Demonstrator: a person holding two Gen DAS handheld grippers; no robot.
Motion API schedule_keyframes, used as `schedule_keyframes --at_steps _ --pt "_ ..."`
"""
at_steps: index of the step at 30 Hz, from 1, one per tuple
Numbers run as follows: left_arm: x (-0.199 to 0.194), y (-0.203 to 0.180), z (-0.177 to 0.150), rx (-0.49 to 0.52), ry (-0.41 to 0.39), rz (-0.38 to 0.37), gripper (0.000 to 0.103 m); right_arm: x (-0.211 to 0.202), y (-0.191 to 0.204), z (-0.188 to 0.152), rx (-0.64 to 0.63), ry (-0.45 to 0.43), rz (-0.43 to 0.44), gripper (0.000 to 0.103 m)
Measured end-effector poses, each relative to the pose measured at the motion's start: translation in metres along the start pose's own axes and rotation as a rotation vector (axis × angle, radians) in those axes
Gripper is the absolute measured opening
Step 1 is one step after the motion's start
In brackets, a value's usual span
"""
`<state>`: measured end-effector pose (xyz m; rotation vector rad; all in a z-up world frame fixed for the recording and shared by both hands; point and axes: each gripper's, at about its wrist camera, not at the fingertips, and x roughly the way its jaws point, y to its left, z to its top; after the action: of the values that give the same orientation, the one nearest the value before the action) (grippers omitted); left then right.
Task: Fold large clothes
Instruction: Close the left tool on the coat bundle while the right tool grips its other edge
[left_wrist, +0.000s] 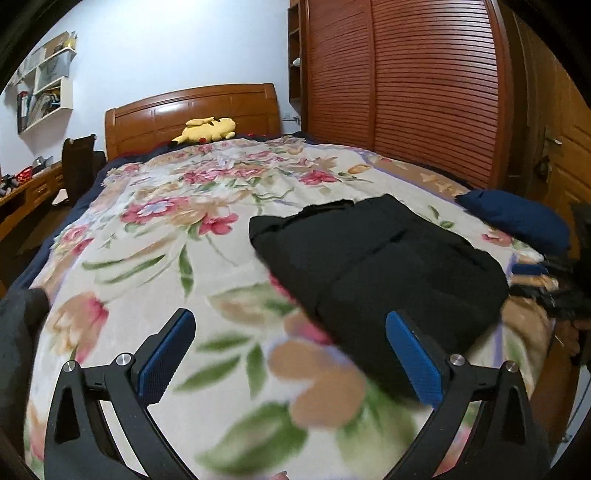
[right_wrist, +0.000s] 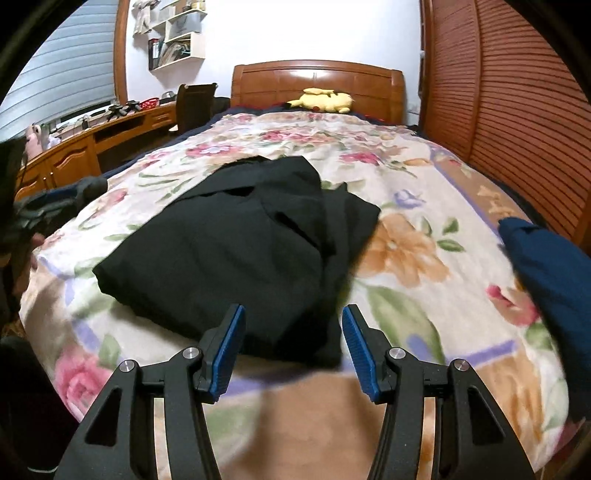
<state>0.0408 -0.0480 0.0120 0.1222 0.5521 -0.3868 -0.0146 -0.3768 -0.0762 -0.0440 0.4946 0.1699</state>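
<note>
A black garment lies folded into a thick rectangle on the floral blanket near the foot of the bed. It also shows in the right wrist view. My left gripper is open wide and empty, just above the blanket at the garment's near left edge. My right gripper is open and empty, its blue pads either side of the garment's near edge.
A dark blue cloth lies at the bed's right edge, also in the right wrist view. A yellow plush rests by the wooden headboard. A slatted wardrobe stands right; a desk and chair stand left.
</note>
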Motion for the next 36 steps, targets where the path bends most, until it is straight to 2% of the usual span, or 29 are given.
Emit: schedule_keyframes --at_steps 2,8,11,14,23,29,33,36 --pt "0.019 0.004 0.012 -0.007 0.014 -0.022 0.103 -0.001 0.000 -0.004 0.005 0.006 -0.003 0.056" --pt "0.067 0.012 0.036 -0.010 0.058 -0.026 0.103 0.001 0.004 -0.008 0.007 0.041 0.026 0.056" --pt "0.089 0.015 0.043 -0.013 0.074 -0.026 0.103 0.009 0.004 -0.010 -0.002 0.060 0.009 0.056" --pt "0.109 0.019 0.050 -0.016 0.098 -0.028 0.103 0.015 -0.002 -0.008 0.015 0.053 -0.019 0.056" --pt "0.166 0.029 0.071 0.003 0.155 0.006 0.103 0.041 -0.007 -0.008 0.058 0.043 0.001 0.056" --pt "0.202 0.038 0.080 -0.034 0.189 0.014 0.103 0.043 -0.008 -0.010 0.072 0.020 0.006 0.056" --pt "0.224 0.052 0.083 -0.104 0.212 -0.005 0.103 0.047 -0.009 -0.010 0.072 0.018 0.011 0.056" --pt "0.235 0.056 0.083 -0.108 0.225 0.023 0.103 0.047 -0.009 -0.011 0.075 0.016 0.015 0.056"
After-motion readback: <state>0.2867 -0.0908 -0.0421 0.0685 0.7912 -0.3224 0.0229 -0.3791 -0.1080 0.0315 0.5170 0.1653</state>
